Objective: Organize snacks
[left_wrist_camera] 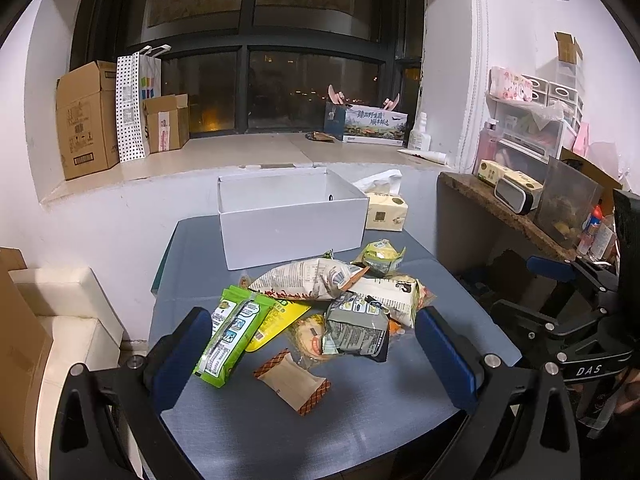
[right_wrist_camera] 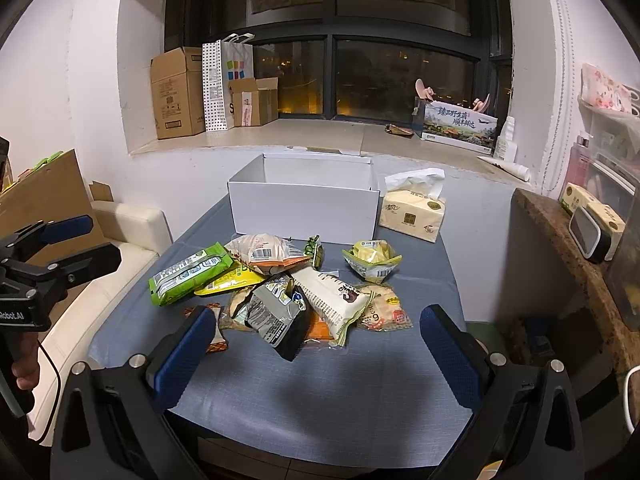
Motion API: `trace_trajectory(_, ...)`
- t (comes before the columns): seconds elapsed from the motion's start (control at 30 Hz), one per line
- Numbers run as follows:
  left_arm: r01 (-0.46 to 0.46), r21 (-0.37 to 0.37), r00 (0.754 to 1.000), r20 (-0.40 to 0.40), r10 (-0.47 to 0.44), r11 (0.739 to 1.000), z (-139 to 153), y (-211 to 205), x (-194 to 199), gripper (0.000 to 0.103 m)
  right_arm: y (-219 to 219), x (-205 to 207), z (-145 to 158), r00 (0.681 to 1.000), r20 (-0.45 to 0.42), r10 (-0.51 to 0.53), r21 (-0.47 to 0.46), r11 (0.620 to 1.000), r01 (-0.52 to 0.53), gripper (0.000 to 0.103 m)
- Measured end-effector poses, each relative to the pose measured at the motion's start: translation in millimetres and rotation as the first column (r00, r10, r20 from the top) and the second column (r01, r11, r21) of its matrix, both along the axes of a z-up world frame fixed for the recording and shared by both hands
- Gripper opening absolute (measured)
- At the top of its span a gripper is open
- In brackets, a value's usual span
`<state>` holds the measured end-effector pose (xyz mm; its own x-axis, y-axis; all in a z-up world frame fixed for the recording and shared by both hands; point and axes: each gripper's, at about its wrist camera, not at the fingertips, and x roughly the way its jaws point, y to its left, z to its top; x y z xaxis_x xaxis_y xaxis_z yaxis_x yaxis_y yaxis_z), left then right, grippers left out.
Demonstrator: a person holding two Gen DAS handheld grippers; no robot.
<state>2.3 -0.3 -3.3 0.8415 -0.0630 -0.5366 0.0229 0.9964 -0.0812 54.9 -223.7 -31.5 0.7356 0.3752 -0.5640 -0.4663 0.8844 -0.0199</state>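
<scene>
Both tongs, left tongs and right tongs, gape empty over the snack pile; take one loose-lying packet, probably the brown wafer packet, into the white box.

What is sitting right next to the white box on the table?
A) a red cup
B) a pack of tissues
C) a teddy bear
B: a pack of tissues, with a white tissue sticking out of the top, sits beside the white box on the table.

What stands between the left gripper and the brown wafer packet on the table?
Nothing visible. The left gripper is open, and the brown wafer packet lies alone on the blue table, apart from the snack pile.
</scene>
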Motion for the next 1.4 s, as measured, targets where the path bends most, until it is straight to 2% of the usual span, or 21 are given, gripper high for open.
trace_trajectory(1.4, 0.003, -0.005, 1.000, -0.019, -0.003, 1.000, 0.2, 4.2, -0.5, 0.103, 2.4, 3.1, -8.3, 1.000, -0.026, 0.012, -0.009, 1.000, -0.012, 0.103)
